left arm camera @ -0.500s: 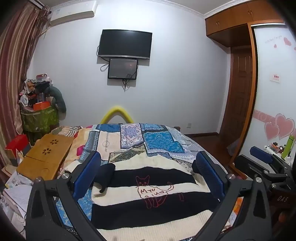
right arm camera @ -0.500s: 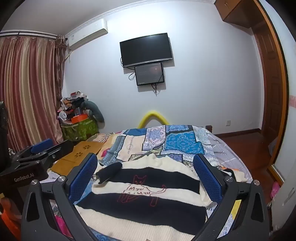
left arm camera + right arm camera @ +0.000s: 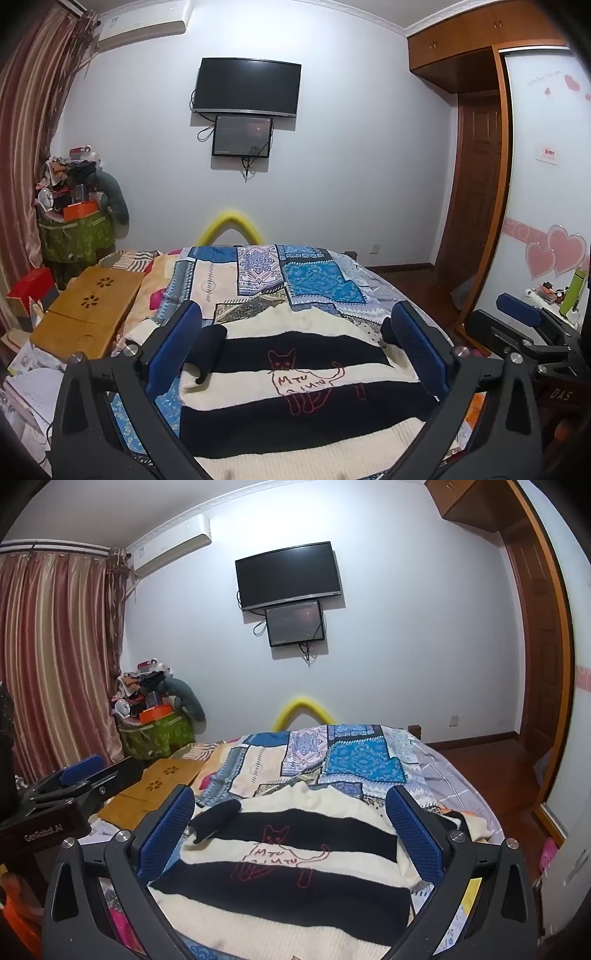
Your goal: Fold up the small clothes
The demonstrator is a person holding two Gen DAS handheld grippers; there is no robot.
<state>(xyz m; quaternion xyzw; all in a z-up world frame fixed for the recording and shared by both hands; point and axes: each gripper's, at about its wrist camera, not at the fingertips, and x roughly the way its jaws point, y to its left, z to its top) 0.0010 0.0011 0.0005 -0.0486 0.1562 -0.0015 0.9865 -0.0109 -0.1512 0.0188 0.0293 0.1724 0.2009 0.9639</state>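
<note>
Home bedroom: bed with patchwork quilt, wall TV, AC unit, striped curtains, built-in wardrobe, clutter pile in corner.

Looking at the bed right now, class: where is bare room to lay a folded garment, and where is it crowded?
Free: the patchwork quilt beyond the striped sweater, up to the yellow tube. Crowded: the side by the wooden lap desk, papers and the heaped green basket.
</note>
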